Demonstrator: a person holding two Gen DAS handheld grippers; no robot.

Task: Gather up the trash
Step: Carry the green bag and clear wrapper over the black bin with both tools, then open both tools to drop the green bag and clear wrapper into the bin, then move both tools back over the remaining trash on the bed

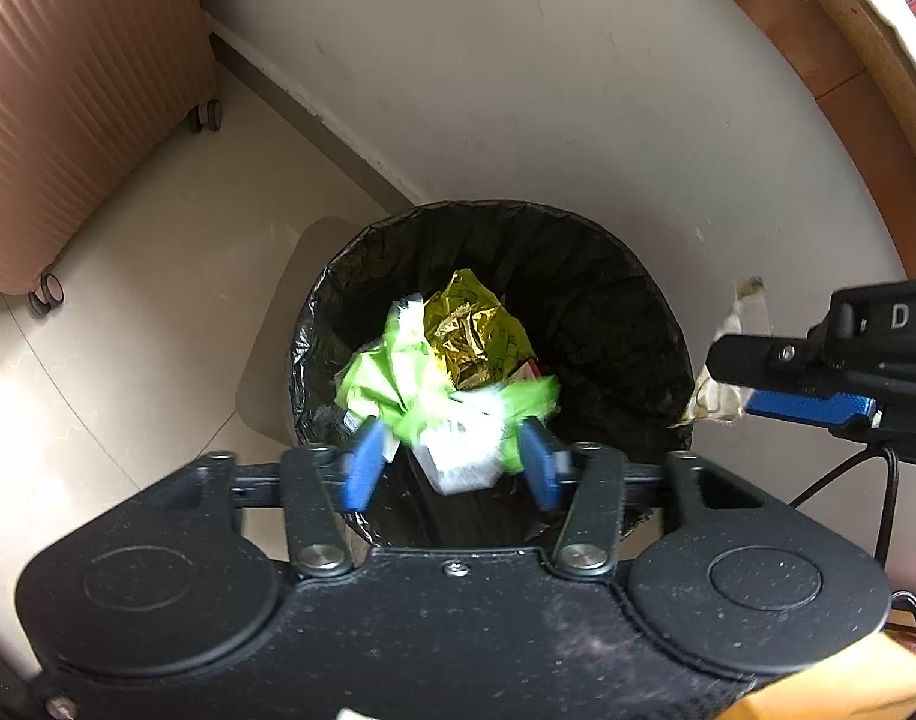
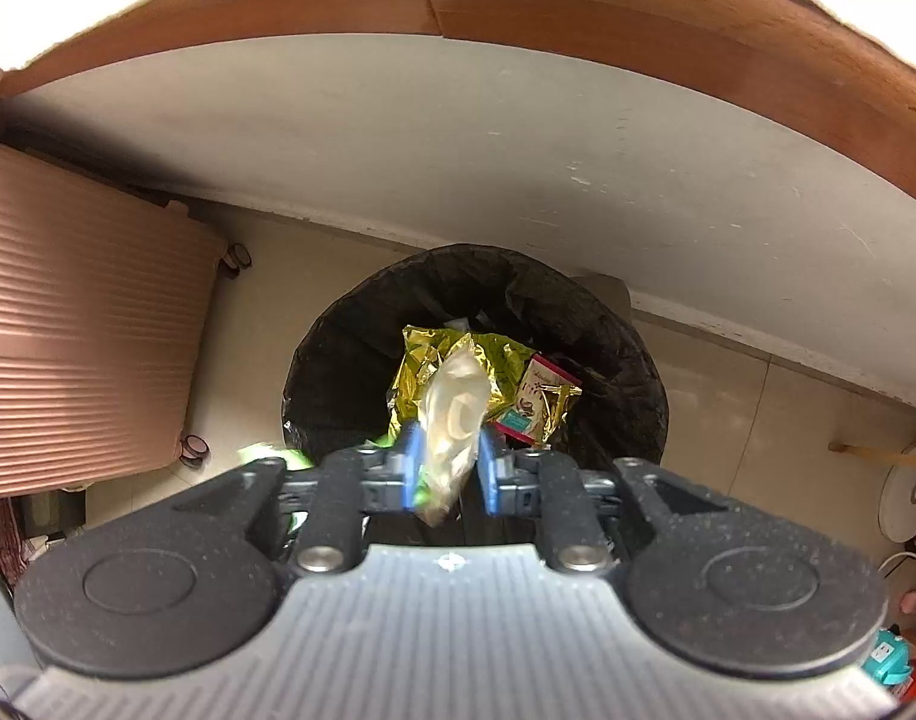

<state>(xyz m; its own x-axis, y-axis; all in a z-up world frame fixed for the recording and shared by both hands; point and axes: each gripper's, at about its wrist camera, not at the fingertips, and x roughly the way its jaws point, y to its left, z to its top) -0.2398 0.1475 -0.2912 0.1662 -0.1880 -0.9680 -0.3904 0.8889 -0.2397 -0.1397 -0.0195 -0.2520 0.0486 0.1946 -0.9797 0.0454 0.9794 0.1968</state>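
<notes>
2 grippers above the bin (image 1: 608, 276), trash between the jaws of each.

Left gripper (image 1: 452, 456): jaws spread, blurred green-white wad (image 1: 440, 402) between them, pads apparently clear of it. Right gripper (image 2: 446, 471): jaws parted, clear wrapper (image 2: 452, 420) in the gap; contact with the pads cannot be told. Gold foil (image 2: 512, 366) lies in the bin below both.

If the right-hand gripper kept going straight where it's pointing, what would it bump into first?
Probably the gold foil wrapper in the black-lined trash bin; the right gripper has a pale crumpled wrapper between its fingers.
</notes>
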